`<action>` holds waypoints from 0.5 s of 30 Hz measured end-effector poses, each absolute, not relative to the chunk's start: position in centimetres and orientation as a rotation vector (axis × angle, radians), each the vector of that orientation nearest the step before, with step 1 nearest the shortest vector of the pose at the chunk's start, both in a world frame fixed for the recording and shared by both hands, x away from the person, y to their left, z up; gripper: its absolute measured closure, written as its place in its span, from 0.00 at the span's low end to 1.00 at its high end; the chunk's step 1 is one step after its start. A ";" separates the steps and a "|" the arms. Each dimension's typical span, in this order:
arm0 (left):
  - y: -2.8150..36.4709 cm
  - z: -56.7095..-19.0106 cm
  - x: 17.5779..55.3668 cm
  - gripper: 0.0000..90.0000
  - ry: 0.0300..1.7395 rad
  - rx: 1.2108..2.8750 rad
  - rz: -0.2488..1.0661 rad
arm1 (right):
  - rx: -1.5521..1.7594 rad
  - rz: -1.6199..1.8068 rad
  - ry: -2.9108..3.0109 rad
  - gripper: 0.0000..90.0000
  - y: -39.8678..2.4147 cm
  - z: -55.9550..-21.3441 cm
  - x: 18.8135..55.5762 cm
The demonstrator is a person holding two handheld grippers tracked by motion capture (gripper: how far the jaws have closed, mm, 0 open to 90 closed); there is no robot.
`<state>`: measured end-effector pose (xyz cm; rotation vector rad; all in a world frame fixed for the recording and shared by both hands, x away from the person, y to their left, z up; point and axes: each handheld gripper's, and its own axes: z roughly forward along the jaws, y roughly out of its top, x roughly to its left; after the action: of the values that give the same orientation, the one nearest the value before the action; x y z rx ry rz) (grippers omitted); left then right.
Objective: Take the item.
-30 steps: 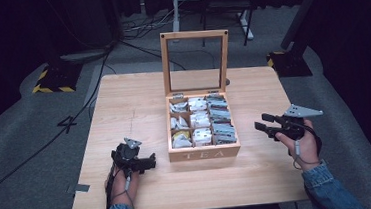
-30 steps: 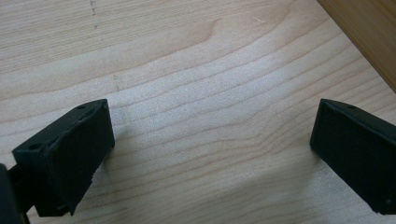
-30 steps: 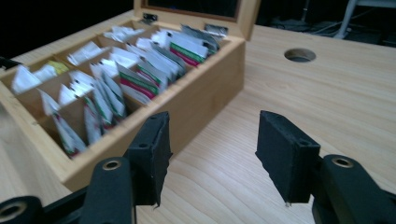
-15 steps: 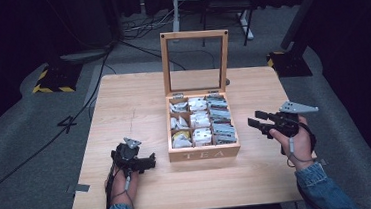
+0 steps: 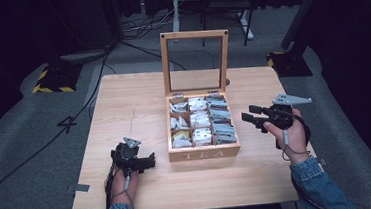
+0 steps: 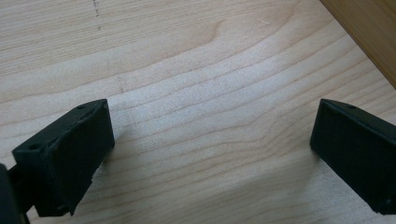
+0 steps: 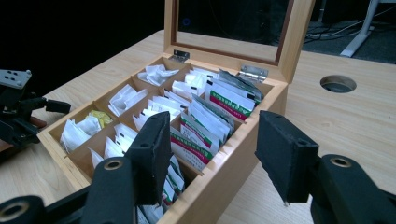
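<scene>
Flanking wooden tea box (image 5: 205,153); both grippers agape.

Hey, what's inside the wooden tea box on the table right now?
The tea box, lid up, holds rows of compartments packed with tea bags: white sachets, a yellow one, and green-and-red labelled ones. Anything beneath them is covered.

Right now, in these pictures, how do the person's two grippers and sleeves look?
Both grippers are black, each with two blocky black jaws that have small screw holes. The right gripper carries a grey three-cornered plate on top, the left gripper a smaller grey plate. A thin cable trails from each along the wrist. The sleeves are blue denim.
</scene>
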<state>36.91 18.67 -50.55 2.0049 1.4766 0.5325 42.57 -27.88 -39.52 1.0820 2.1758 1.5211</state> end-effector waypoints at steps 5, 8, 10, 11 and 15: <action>18.7 -50.6 37.0 0.00 1.474 2.005 0.525 | 1.088 1.540 2.176 0.51 -27.5 -39.1 42.6; 18.7 -50.6 37.0 0.00 1.475 2.004 0.525 | 1.050 1.549 2.206 0.51 -26.7 -38.9 42.5; 18.7 -50.6 37.0 0.00 1.475 2.004 0.525 | 1.031 1.557 2.224 0.51 -26.1 -38.9 42.4; 18.7 -50.6 36.9 0.00 1.474 2.006 0.531 | 1.004 1.564 2.245 0.51 -25.4 -38.8 42.5; 18.7 -50.6 36.8 0.00 1.482 2.002 0.527 | 0.962 1.575 2.293 0.51 -24.0 -39.0 42.7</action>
<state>36.78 18.68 -50.57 2.0016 1.4819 0.5268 42.70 -23.97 -39.00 0.9625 2.2931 1.5753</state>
